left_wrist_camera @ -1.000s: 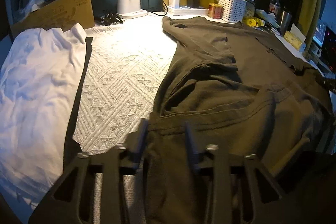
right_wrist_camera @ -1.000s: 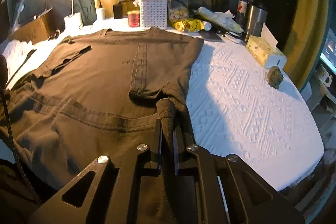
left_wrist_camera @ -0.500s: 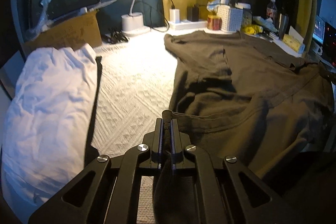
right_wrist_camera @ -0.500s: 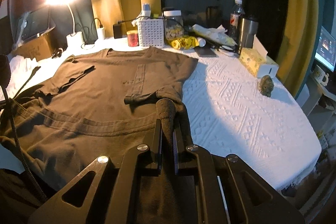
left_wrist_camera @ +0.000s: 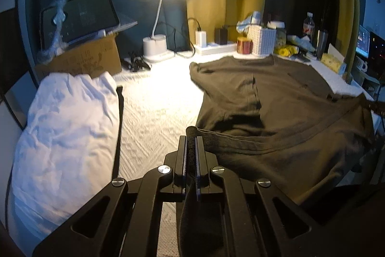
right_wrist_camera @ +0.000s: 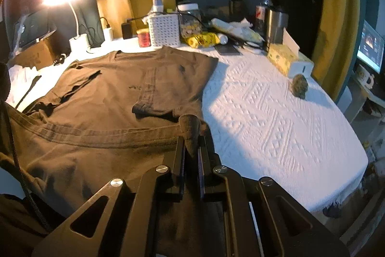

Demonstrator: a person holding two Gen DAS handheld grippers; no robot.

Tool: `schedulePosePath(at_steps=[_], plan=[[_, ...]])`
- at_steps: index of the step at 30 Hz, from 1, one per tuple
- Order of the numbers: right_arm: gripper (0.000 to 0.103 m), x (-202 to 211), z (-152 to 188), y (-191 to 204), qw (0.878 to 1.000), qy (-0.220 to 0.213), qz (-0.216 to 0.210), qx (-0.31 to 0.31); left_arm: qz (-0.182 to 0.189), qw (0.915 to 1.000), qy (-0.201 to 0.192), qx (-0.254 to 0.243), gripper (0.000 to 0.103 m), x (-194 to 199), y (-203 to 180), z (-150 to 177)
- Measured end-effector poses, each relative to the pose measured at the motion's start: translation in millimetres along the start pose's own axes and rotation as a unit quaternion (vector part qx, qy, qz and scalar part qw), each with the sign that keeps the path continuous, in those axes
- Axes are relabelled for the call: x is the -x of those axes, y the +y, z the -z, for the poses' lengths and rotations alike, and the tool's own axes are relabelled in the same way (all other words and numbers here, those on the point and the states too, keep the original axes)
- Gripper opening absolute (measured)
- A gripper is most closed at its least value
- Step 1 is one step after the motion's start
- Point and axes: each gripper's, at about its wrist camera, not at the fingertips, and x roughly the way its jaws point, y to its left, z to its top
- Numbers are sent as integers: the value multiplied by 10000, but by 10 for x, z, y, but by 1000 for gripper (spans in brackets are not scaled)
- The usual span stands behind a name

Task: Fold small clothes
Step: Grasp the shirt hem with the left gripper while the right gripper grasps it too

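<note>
A dark brown T-shirt [left_wrist_camera: 276,98] lies spread on the white textured bedspread [left_wrist_camera: 158,110], sleeves folded inward, neck toward the far clutter. My left gripper [left_wrist_camera: 191,139] is shut on the shirt's bottom hem at its left corner and holds it lifted. My right gripper [right_wrist_camera: 191,139] is shut on the hem at the shirt's [right_wrist_camera: 125,93] right corner, also lifted above the bedspread [right_wrist_camera: 264,112]. The hem stretches between the two grippers.
A pile of white cloth [left_wrist_camera: 65,127] lies at the left. At the far edge stand a lit desk lamp [left_wrist_camera: 157,47], a cardboard box [left_wrist_camera: 81,59], a white basket [right_wrist_camera: 164,29], jars, bottles, a steel cup [right_wrist_camera: 275,23] and a tissue box [right_wrist_camera: 284,57]. A small dark lump [right_wrist_camera: 299,86] lies at the right.
My left gripper closed on the shirt's hem corner. Both grippers have since lifted and drawn back, raising the hem off the bedspread.
</note>
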Motion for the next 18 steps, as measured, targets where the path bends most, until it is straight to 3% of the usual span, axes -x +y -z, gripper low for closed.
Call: schedulePosePath(at_steps=[7, 18], plan=[[9, 14, 82, -52, 10000, -11, -52, -34, -87, 9995, -289, -37, 4, 120, 35, -142], [9, 162, -87, -182, 9995, -256, 29, -182, -99, 9989, -461, -61, 4, 84, 47, -308]])
